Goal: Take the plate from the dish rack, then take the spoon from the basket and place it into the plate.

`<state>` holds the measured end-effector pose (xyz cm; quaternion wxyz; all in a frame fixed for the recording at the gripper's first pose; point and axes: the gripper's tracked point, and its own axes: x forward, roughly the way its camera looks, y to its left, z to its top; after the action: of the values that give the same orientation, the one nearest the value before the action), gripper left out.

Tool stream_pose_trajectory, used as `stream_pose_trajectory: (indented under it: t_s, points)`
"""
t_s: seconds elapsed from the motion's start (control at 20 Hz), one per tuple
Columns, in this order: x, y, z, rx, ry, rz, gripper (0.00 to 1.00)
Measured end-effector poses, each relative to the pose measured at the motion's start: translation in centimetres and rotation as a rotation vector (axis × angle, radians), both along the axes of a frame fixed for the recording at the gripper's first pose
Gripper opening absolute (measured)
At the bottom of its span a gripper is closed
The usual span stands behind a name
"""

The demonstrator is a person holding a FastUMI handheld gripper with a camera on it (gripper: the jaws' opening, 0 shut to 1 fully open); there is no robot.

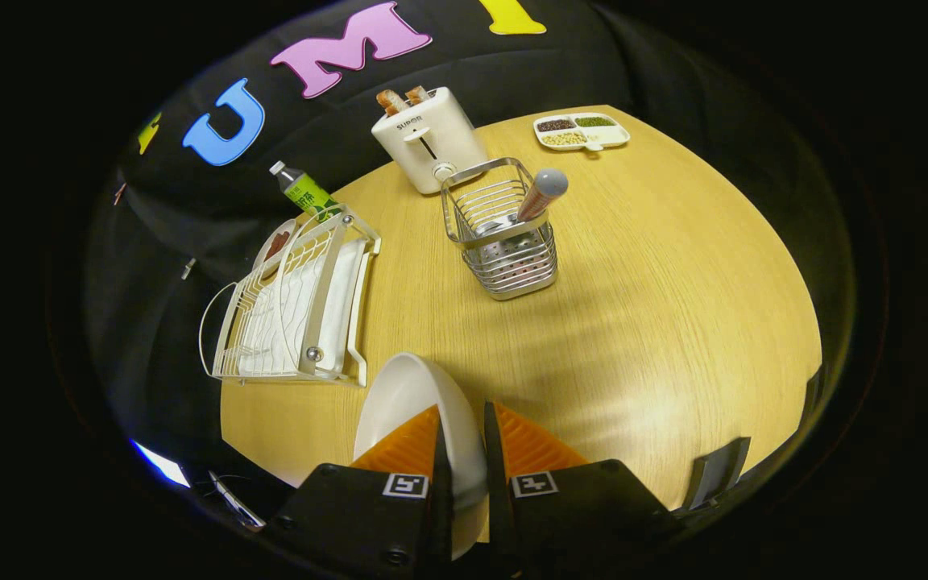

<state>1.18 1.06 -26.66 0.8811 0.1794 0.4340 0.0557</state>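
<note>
Claw [464, 451] clenched on one white round plate [412, 403], held on edge between the two fingers, rim pinched; plate is clear of the white wire dish rack [295, 310] and hangs over the near edge of the pale wooden worktop [673, 322]. Open worktop to the right and between plate and basket; the rack sits at the left edge. Rack: one reddish dish [275, 242] stands at its far end. One silver wire basket [504, 238], mid-worktop beyond the fingers, holds one grey-handled spoon [543, 193], handle up, leaning right. Behind the basket: one white toaster [430, 138] with two slices of toast [401, 98] in its slots. One green-labelled bottle [304, 192] by the rack's far end. Far right edge: one white divided tray [585, 133], with dark, green and pale grains in separate compartments.
</note>
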Motion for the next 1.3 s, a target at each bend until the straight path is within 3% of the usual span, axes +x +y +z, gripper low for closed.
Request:
stream_pose_trajectory:
  t_s: [0.3,0.55,0.65,0.7,0.85,0.9,1.0,1.3]
  points:
    - [1.3,-0.9,-1.5,-0.012,-0.035,0.072,0.26]
    - [2.0,-3.1,-2.9,-0.132,-0.086,0.115,0.3]
    - [2.2,-3.0,-2.2,-0.134,-0.122,0.161,0.46]
    - [2.2,-3.5,-1.3,-0.155,-0.15,0.179,0.48]
    - [2.9,-4.0,1.4,-0.18,-0.26,0.225,0.8]
    - [3.3,-4.1,2.5,-0.187,-0.305,0.237,0.82]
    - [4.0,-4.2,4.4,-0.212,-0.393,0.254,0.96]
    - [6.4,-4.3,8.8,-0.289,-0.585,0.27,0.99]
